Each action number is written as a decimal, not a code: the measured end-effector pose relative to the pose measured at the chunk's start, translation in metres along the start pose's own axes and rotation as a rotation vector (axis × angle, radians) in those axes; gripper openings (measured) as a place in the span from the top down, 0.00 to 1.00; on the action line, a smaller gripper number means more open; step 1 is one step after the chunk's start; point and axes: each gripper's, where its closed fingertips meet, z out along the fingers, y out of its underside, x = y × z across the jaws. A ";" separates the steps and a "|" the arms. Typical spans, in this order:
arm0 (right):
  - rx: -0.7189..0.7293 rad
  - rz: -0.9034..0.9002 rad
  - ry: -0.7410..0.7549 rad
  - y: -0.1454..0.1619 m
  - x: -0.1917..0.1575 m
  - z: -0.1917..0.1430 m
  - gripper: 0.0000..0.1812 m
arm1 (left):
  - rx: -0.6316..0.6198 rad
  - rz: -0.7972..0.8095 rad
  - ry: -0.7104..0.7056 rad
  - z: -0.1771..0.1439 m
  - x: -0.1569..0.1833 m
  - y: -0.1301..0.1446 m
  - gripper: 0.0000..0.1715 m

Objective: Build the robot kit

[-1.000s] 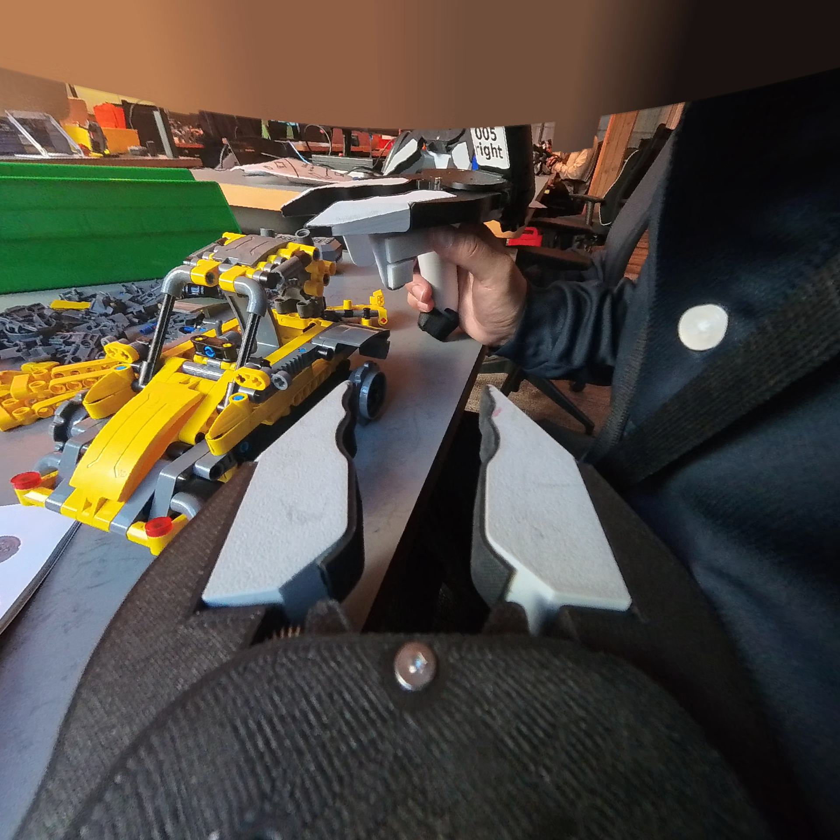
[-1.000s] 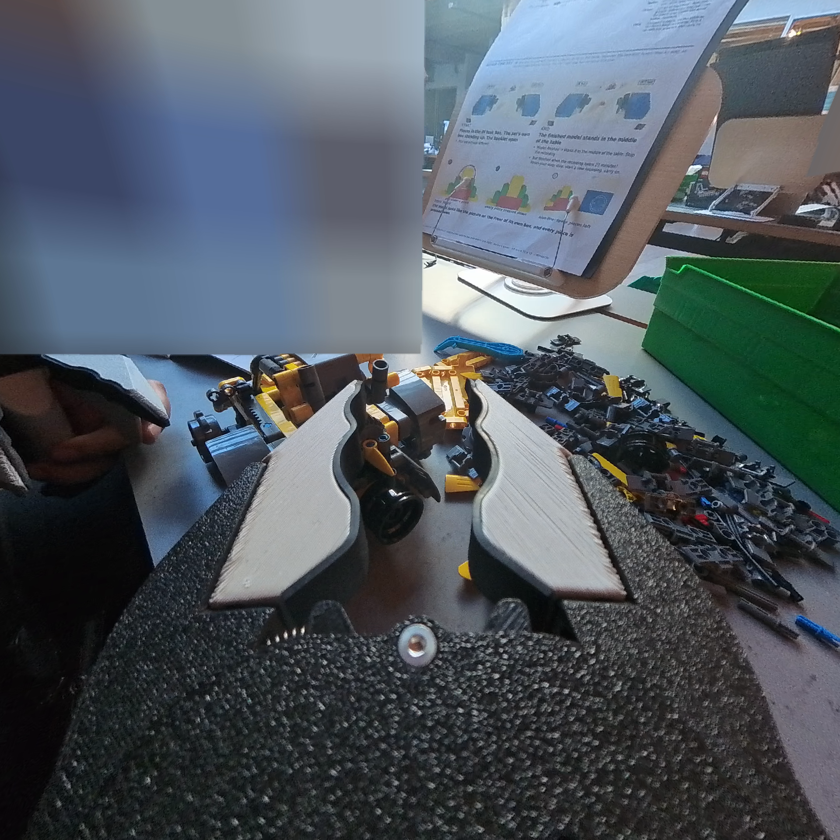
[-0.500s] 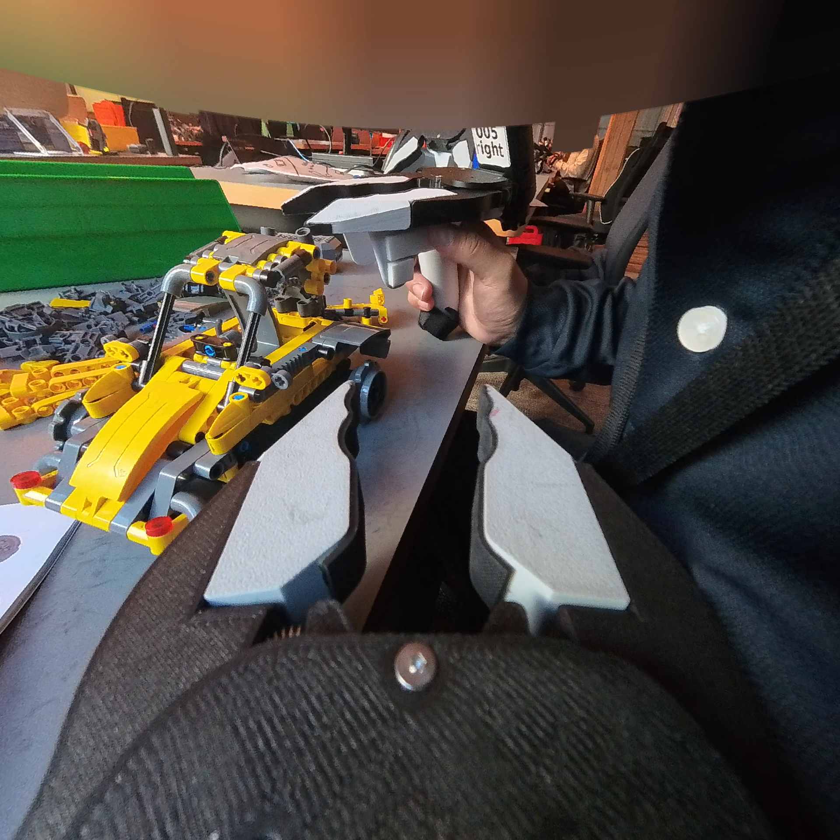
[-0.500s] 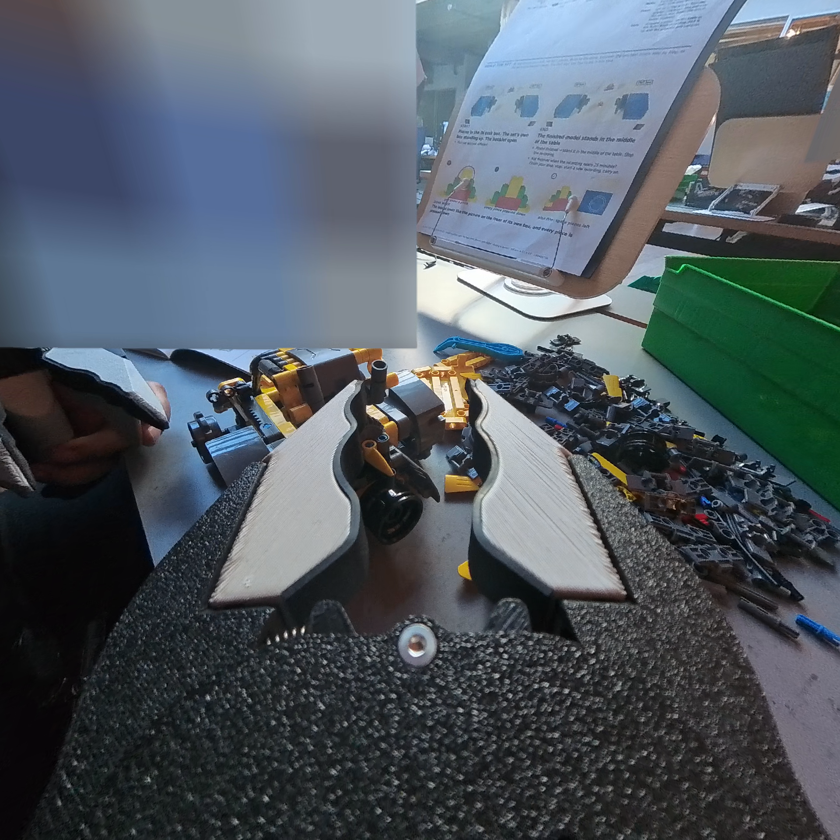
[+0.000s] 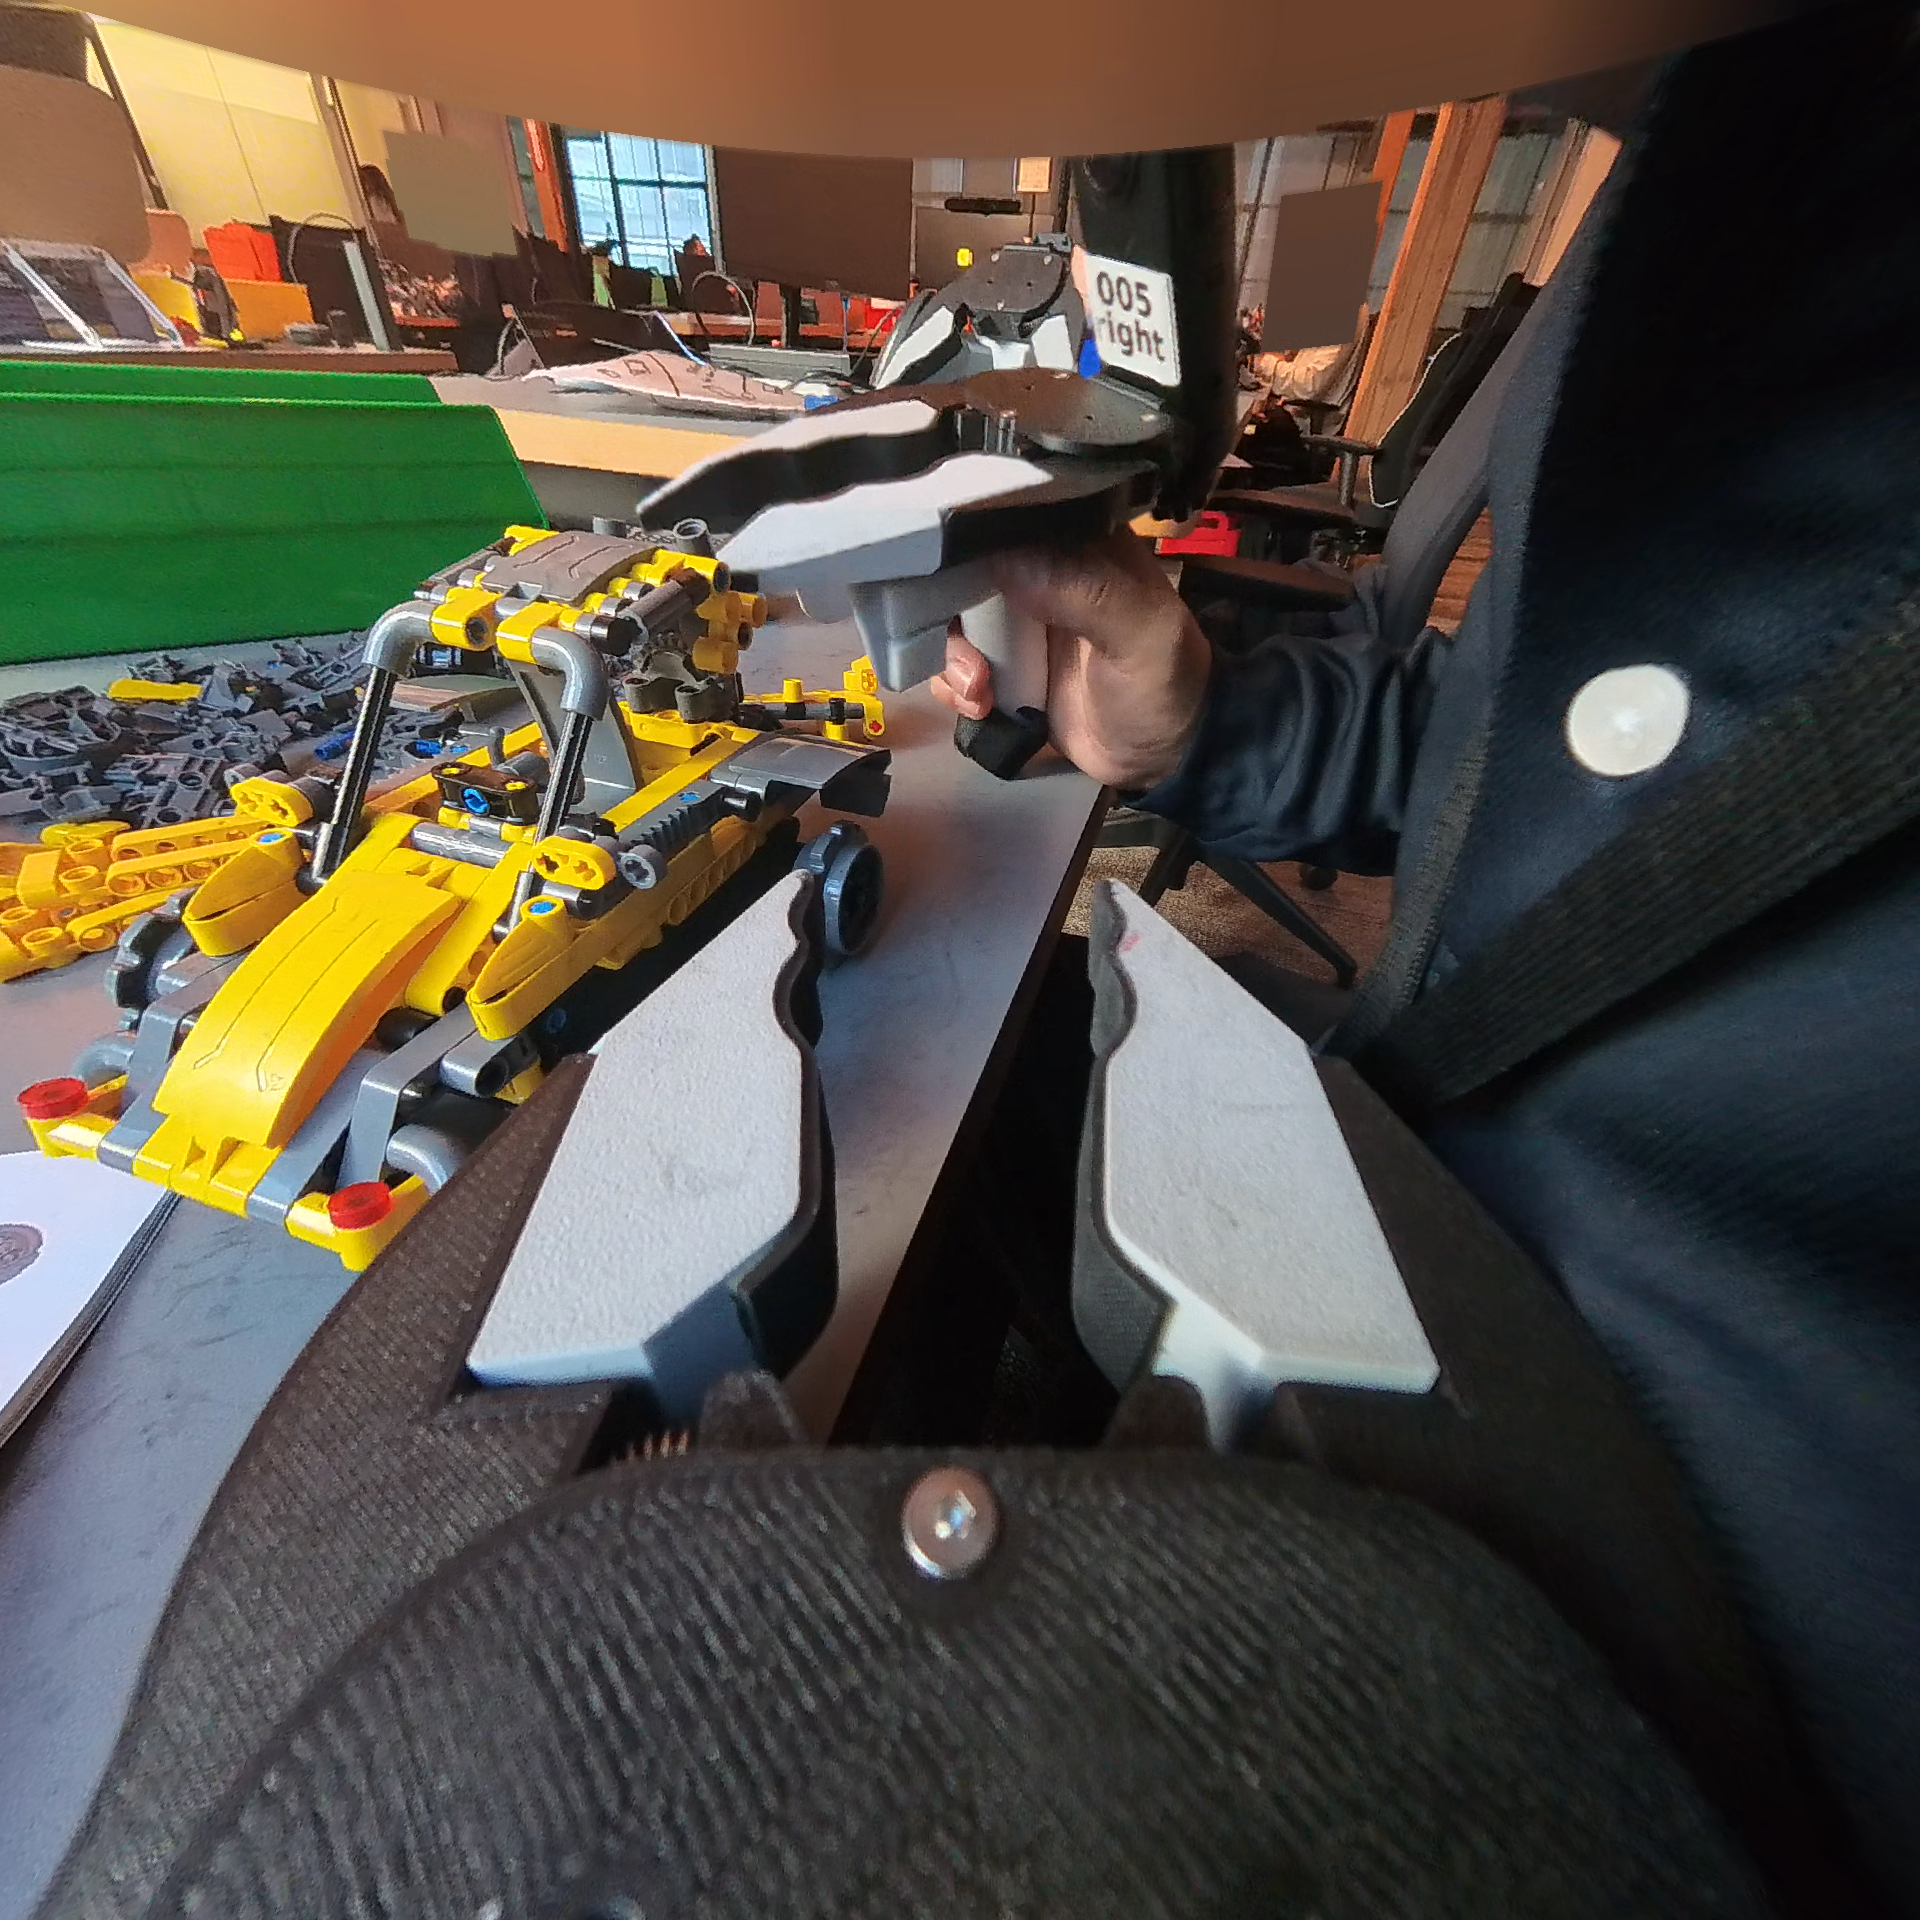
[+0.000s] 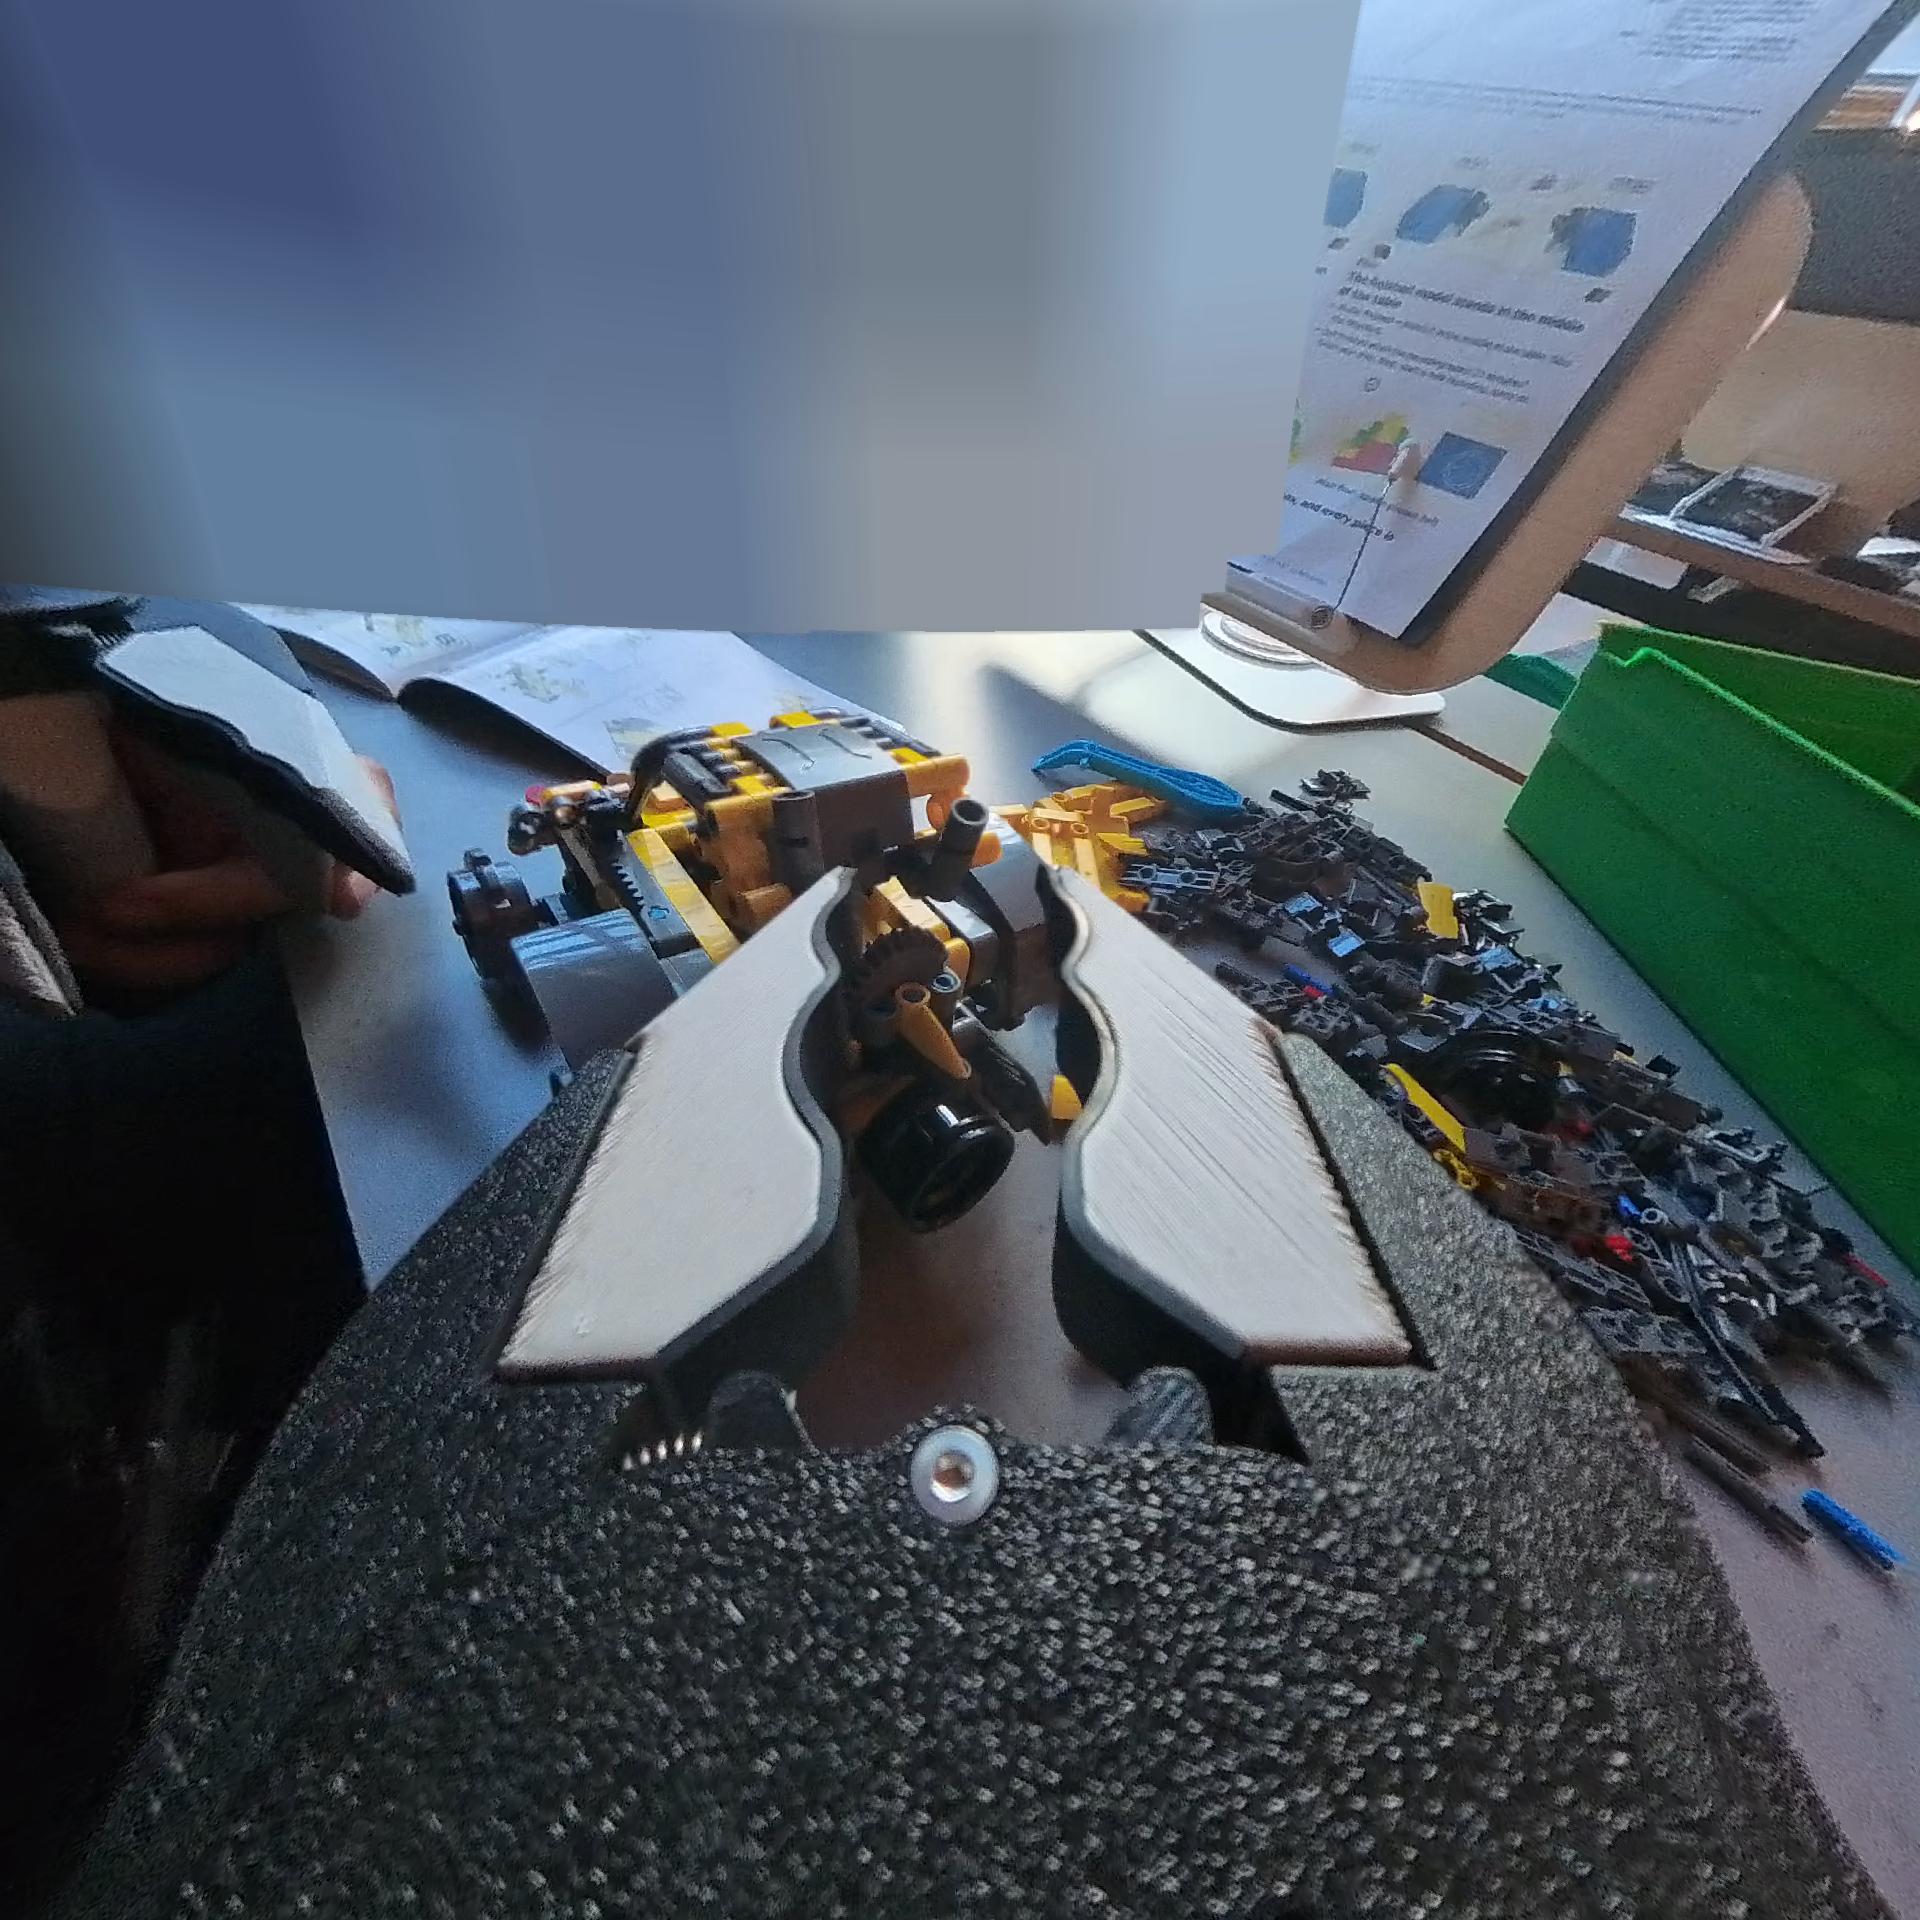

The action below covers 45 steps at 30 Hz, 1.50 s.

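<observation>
A yellow and grey brick-built car (image 5: 312,987) stands on the grey table (image 5: 208,1340). My left gripper (image 5: 951,904) is open and empty. It hovers low at the table's front edge, just right of the car's side and small wheel. My right gripper (image 6: 945,894) is open, with its fingers on either side of the car's rear end (image 6: 810,800), where a gear and a black wheel show. In the left wrist view the right gripper (image 5: 691,530) hangs just above the car's rear roof, held by a hand (image 5: 1101,665). I cannot tell whether it touches the car.
A pile of loose dark and yellow parts (image 6: 1455,1018) lies right of the car, with a green bin (image 6: 1766,883) beyond it. A tilted document stand (image 6: 1558,312) and an open booklet (image 6: 582,686) sit at the back. The person's dark jacket (image 5: 1662,935) fills the left gripper's right side.
My right gripper has moved forward and up over the car's rear, and its view has swung left. My left gripper has barely moved.
</observation>
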 end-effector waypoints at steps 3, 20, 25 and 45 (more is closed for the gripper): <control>-0.010 -0.026 0.012 0.001 -0.001 0.001 0.83 | -0.002 0.003 0.001 0.000 0.000 0.000 0.72; 0.020 0.053 0.042 -0.002 0.012 -0.003 0.82 | -0.019 0.021 -0.008 0.001 0.000 0.003 0.73; 0.034 0.058 0.043 -0.003 0.012 -0.004 0.82 | -0.027 0.033 -0.013 0.002 0.001 0.005 0.74; 0.033 0.067 0.032 -0.003 0.011 -0.004 0.82 | -0.022 0.023 -0.014 0.003 0.000 0.004 0.76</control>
